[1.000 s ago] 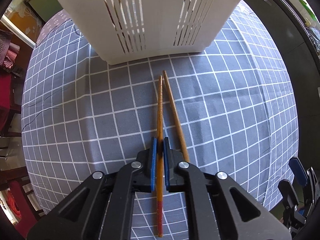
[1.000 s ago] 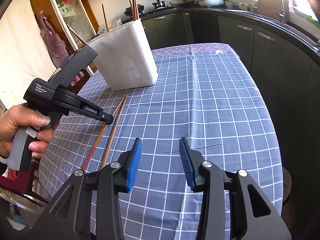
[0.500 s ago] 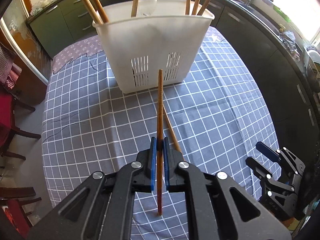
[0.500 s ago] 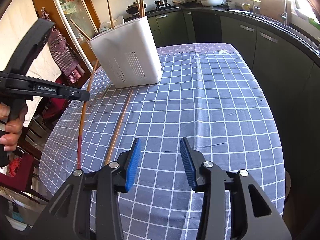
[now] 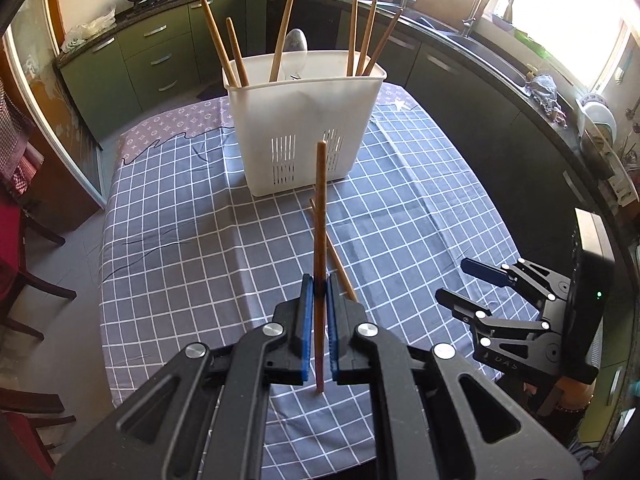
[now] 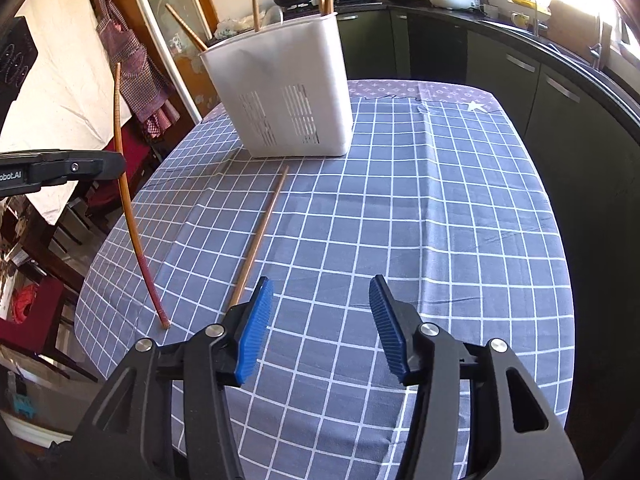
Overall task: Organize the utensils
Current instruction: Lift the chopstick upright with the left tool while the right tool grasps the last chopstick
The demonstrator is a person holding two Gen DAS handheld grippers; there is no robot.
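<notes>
My left gripper (image 5: 319, 284) is shut on a wooden chopstick (image 5: 320, 216) with a red lower end and holds it upright, lifted above the table; it also shows in the right wrist view (image 6: 120, 152). A second wooden chopstick (image 6: 262, 232) lies flat on the checked cloth in front of the white utensil basket (image 6: 280, 80), partly hidden behind the held one in the left wrist view (image 5: 340, 264). The basket (image 5: 304, 120) holds several chopsticks and a spoon. My right gripper (image 6: 322, 320) is open and empty over the cloth, and shows at the right in the left wrist view (image 5: 464, 284).
The table carries a grey-blue checked cloth (image 6: 440, 220). Dark green kitchen cabinets (image 5: 152, 64) line the back and right. Red chairs (image 5: 16, 264) stand off the table's left edge. A patterned cloth strip (image 5: 168, 128) lies at the far end of the table.
My left gripper has lifted the chopstick off the cloth and raised it, tilting it upright, away from the basket. The other chopstick stays on the cloth. My right gripper stays open.
</notes>
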